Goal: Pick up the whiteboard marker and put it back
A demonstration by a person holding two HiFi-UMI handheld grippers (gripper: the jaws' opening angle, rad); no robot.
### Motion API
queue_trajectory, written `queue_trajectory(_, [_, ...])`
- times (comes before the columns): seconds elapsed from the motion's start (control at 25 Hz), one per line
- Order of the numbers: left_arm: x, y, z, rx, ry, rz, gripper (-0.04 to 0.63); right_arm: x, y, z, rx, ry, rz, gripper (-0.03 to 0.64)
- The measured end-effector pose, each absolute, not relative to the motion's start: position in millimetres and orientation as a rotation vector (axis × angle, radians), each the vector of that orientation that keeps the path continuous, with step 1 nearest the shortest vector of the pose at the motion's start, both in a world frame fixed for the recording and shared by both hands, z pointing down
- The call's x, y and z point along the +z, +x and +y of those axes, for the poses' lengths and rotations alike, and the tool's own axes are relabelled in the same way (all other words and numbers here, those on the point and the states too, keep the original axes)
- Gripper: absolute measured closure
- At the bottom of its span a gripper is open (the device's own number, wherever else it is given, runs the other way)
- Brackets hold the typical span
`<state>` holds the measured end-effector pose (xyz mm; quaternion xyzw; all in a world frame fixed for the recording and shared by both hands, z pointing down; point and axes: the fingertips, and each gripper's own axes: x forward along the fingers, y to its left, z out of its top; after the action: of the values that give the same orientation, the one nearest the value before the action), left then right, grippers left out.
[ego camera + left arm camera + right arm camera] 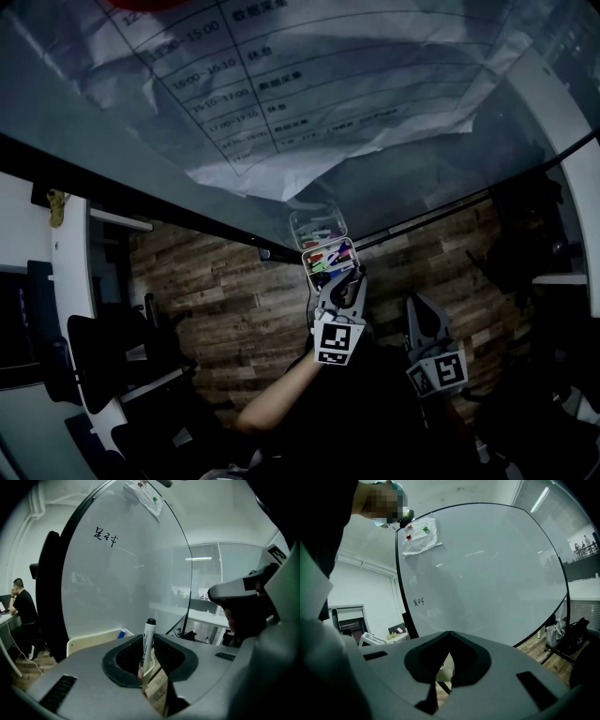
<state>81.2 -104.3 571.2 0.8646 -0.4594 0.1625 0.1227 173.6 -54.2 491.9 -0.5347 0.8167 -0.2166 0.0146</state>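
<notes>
Head view: two grippers, the left gripper at one clear marker box on the whiteboard's lower edge, the right gripper lower. Left gripper view: one whiteboard marker, white barrel, black cap, upright, clamped between the jaws. Right gripper view: jaws closed together, empty.

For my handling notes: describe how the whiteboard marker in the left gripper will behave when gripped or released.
The whiteboard marker looks a slim, straight plastic tube: probably stiff and light. Its smooth round barrel may slip in the jaws, and would likely roll if laid flat.
</notes>
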Motion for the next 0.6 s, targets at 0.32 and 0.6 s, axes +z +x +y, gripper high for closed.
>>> queue_trajectory(0.32, [569.8,70.1,-102.9,0.453,2.503,-1.402,0.520,494.1,172.7,-47.3,-0.676,-1.669,2.553,0.603])
queue_trajectory(0.6, [563.8,60.3,-99.1,0.414,2.499,-1.449,0.522,492.2,167.8,-43.7,-0.660,-1.654,2.570,0.603])
